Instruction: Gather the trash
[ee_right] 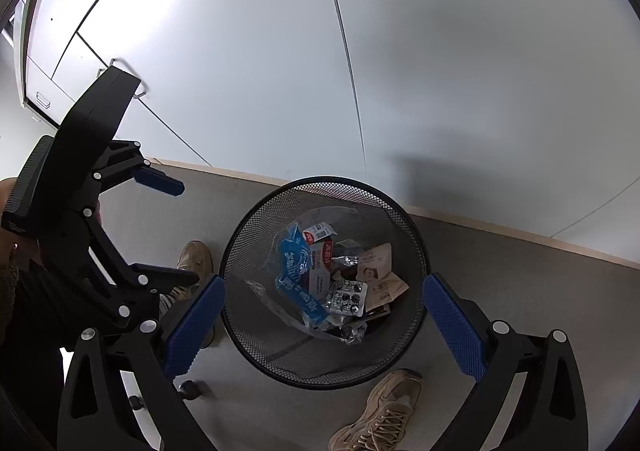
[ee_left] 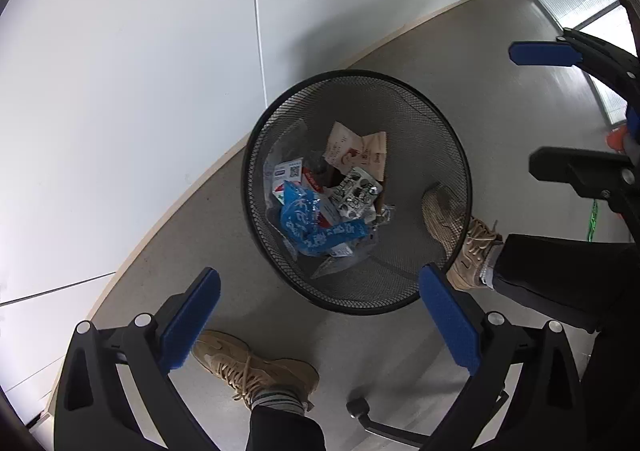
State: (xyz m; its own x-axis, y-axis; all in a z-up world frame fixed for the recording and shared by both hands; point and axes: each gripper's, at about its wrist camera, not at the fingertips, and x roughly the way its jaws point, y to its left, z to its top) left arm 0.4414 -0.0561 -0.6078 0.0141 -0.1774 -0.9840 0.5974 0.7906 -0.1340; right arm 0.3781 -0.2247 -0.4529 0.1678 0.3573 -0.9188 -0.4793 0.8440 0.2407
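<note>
A black wire-mesh trash bin (ee_left: 448, 131) stands on the grey floor by a white wall; it also shows in the right wrist view (ee_right: 400, 219). Inside lie a blue plastic wrapper (ee_left: 304, 225) (ee_right: 290, 271), a pill blister pack (ee_left: 356, 191) (ee_right: 347, 298), a small red and white carton (ee_right: 322, 257) and beige paper packets (ee_left: 358, 149) (ee_right: 380, 279). My left gripper (ee_left: 320, 317) is open and empty above the bin's near rim. My right gripper (ee_right: 323, 321) is open and empty, its blue pads either side of the bin. The right gripper also shows at the right edge of the left wrist view (ee_left: 560, 111), and the left gripper in the right wrist view (ee_right: 172, 231).
The person's tan shoes stand beside the bin (ee_left: 256, 365) (ee_left: 472, 247) (ee_right: 380, 415). A chair caster and leg (ee_left: 360, 409) sit on the floor near my feet. White wall panels (ee_left: 140, 71) rise behind the bin, with cabinet handles (ee_right: 42, 99) at far left.
</note>
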